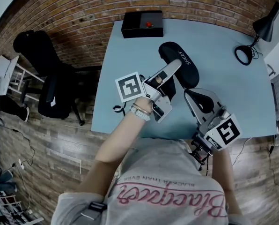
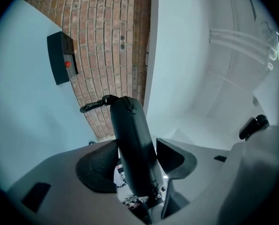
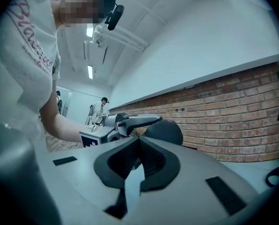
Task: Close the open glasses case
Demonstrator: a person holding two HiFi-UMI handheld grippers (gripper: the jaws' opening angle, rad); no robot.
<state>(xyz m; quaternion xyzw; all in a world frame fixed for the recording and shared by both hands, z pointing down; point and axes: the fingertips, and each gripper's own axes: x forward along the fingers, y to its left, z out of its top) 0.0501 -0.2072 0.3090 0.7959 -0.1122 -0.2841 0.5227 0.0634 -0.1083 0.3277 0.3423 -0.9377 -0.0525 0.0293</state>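
The black glasses case [image 1: 182,60], oval with white lettering, is lifted over the blue table [image 1: 130,64]. My left gripper [image 1: 173,71] is shut on its near end. In the left gripper view the case [image 2: 130,135] stands edge-on between the two dark pads [image 2: 98,168], with a thin strap [image 2: 93,106] at its far tip; whether its lid is fully down I cannot tell. My right gripper [image 1: 192,96] sits just right of the case and apart from it. Its jaws meet at the tips with nothing between them [image 3: 139,144]. The case [image 3: 165,131] shows beyond them.
A black box [image 1: 142,24] with a red button sits at the table's far edge, also in the left gripper view as a box [image 2: 62,57]. A black desk lamp [image 1: 252,41] stands at the far right. A black chair [image 1: 48,83] is left of the table. A brick wall runs behind.
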